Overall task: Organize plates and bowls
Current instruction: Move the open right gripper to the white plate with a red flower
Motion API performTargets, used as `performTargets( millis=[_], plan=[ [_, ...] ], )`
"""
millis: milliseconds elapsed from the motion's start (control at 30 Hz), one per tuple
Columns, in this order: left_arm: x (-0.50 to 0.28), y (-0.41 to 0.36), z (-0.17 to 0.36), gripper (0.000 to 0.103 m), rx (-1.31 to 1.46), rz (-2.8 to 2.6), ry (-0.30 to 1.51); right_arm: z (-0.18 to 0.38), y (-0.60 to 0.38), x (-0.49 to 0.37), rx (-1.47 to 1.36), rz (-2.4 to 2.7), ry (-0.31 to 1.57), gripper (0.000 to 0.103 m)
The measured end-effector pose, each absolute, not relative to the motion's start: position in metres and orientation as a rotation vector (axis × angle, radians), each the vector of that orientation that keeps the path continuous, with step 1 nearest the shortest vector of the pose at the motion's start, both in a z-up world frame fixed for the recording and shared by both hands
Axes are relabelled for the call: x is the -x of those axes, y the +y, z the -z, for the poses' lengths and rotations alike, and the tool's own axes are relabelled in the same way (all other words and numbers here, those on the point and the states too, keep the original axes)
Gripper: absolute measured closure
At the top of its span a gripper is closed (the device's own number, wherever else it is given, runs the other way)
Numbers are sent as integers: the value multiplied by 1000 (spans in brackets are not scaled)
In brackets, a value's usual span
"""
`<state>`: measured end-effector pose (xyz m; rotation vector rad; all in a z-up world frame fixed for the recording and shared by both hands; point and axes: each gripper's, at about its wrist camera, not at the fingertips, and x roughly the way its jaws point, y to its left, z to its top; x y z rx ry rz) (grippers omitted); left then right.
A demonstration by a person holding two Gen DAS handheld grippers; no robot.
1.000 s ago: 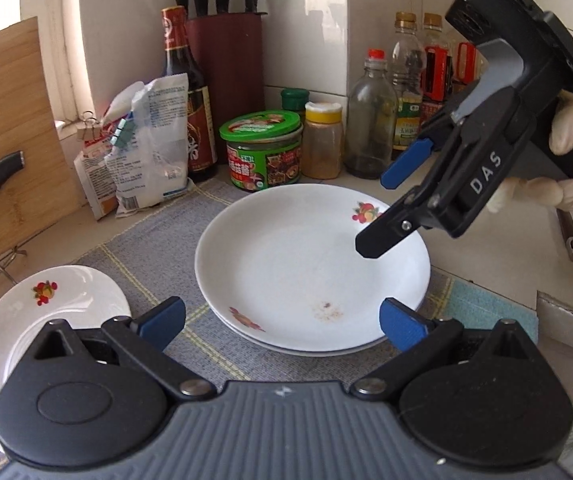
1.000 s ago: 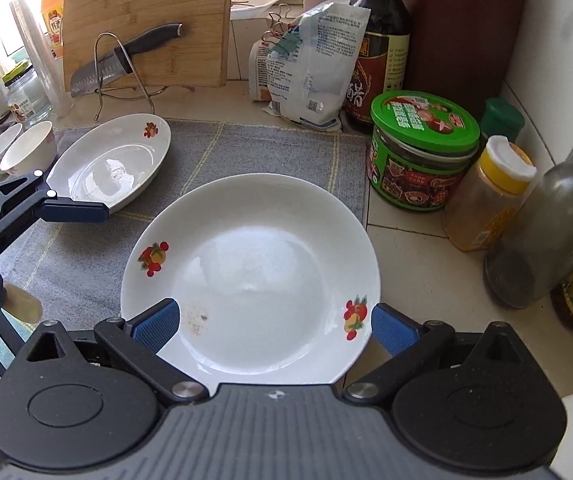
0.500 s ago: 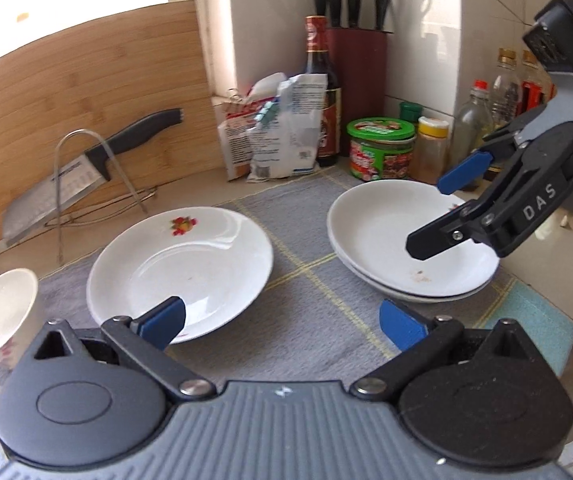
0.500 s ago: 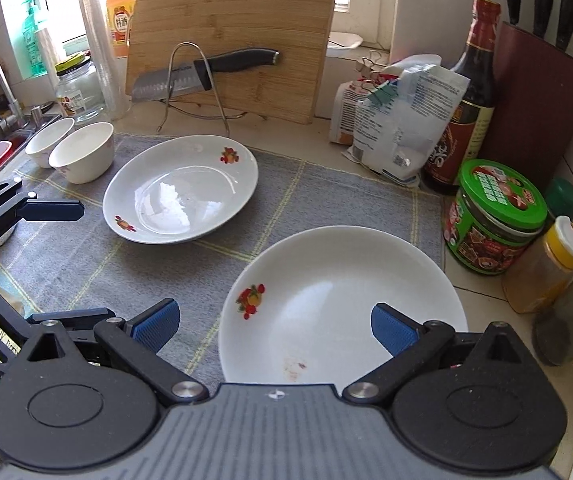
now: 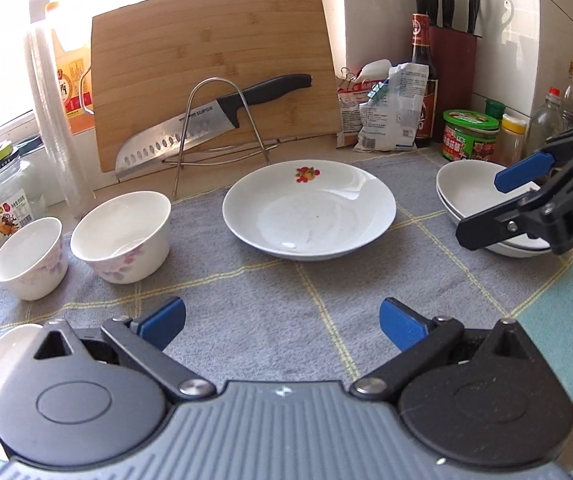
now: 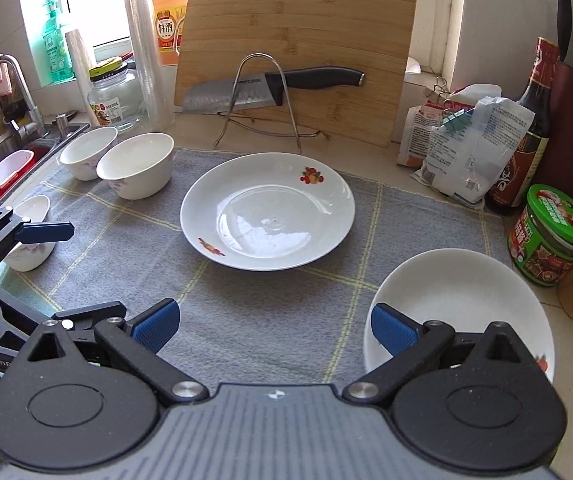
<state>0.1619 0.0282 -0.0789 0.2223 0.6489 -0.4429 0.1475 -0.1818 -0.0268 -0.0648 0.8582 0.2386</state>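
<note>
Round plate [image 5: 309, 210] lies flat on mat [image 5: 286, 288].

a pale kitchen counter [image 6: 370, 160] carries a grey checked cloth [image 6: 270, 320] with thin yellow lines. taking the lone white plate [image 6: 267, 210] at the cloth's middle as the landmark: two white bowls [image 6: 136, 164] stand touching each other to its left, a third bowl [image 6: 32, 240] sits left and nearer the cameras, and stacked white plates [image 6: 462, 300] lie to its right. behind the plate, off the cloth, a wooden cutting board [image 6: 302, 40] leans upright, with a knife [image 6: 270, 86] on a wire rack in front of it. further right of the plate stand paper bags [image 6: 466, 148], a dark bottle [image 6: 526, 140] and a green-lidded jar [image 6: 550, 236].
</note>
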Motion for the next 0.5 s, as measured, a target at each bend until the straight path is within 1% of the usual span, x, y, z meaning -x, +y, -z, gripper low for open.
performTargets(
  millis=[267, 500],
  plan=[
    [-166, 43, 85, 1, -197, 472, 654, 27, -153, -128, 66, -212, 854, 0],
    [-172, 35, 93, 1, -211, 416, 665, 33, -157, -144, 68, -266, 842, 0]
  ],
)
